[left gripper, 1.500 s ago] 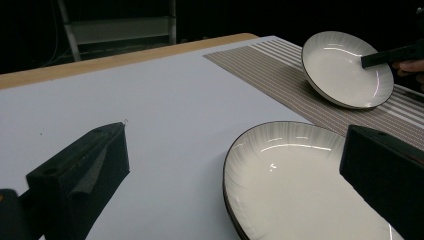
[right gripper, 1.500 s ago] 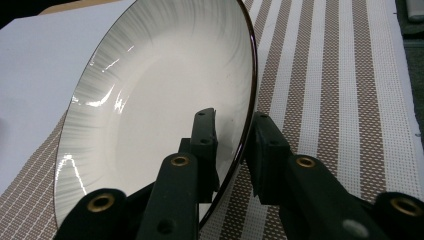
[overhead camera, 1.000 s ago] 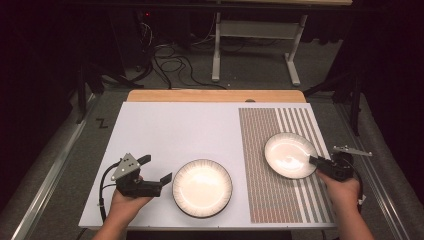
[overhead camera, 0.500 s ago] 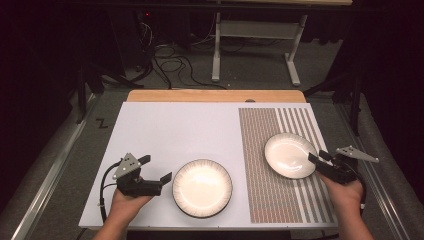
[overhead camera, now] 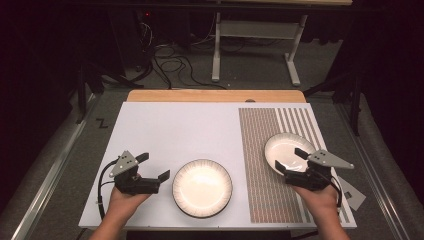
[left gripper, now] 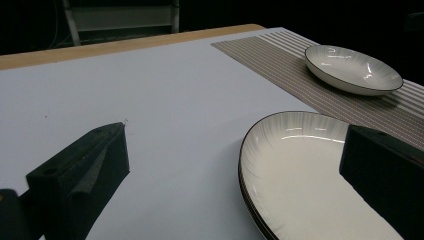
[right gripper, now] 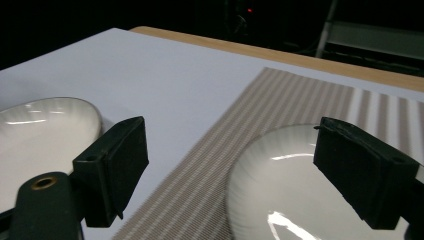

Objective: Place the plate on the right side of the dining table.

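- In the left gripper view, the large plate runs off the bottom edge, and the right jaw hides part of its right side.
- In the same view, the right jaw is cut by the right and bottom edges, the left jaw by the bottom-left corner.
- In the right gripper view, the small plate is cut off at the bottom edge and partly hidden behind the right jaw.
- There the large plate is cut by the left edge and hidden in part by the left jaw.
- In the high view, the right gripper covers the small plate's near rim.
- Both forearms leave the high view at its bottom edge.
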### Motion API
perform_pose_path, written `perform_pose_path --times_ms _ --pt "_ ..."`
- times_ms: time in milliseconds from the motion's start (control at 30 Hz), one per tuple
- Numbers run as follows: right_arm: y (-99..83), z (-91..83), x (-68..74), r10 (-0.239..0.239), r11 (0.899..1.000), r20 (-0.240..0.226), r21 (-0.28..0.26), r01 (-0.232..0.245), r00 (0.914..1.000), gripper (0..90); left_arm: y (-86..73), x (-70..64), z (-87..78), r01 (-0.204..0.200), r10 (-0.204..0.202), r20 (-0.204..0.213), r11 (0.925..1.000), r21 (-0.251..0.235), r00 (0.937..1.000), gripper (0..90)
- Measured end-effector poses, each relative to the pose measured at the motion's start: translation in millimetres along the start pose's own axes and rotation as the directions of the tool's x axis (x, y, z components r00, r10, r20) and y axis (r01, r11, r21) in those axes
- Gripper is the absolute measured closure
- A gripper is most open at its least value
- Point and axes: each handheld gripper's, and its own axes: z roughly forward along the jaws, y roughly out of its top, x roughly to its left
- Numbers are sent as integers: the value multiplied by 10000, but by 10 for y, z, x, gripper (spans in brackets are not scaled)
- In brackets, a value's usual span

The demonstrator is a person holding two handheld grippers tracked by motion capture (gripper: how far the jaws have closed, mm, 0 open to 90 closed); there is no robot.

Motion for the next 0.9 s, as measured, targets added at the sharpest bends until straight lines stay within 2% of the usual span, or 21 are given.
perform_pose_path --times_ms 100,133,267,333,433,500,667,900 --pt "29 59 182 -181 9998 -340 -49 179 9993 1 -12 -14 -20 -110 110 22 9999 -15 9999 4" --pt "30 71 241 -96 9999 -338 -49 95 9994 0 -19 -26 -30 -193 193 28 9998 -5 9998 4" --pt "-66 72 362 -433 9984 -382 -373 419 9983 0 -50 -57 -78 -477 477 -31 9989 -21 9989 3" --pt "-128 61 355 -358 9990 -619 -307 340 9974 0 -65 -36 -105 -400 399 -68 9991 -103 9992 3" --pt "-205 52 343 -517 9983 -475 -303 503 9975 0 -83 1 -113 -22 21 -57 9998 -179 10000 4" --pt "-228 54 326 -475 9985 -485 -281 461 9977 0 -95 -12 -96 65 -66 -59 9998 -174 10000 4" --pt "-241 38 299 -361 9988 -579 -351 341 9977 0 -111 -89 -36 11 -12 -105 9999 -144 9999 3" --pt "-233 3 262 -251 9985 -556 -492 224 9981 0 -119 -73 -63 87 -91 -175 9998 -202 9998 4"
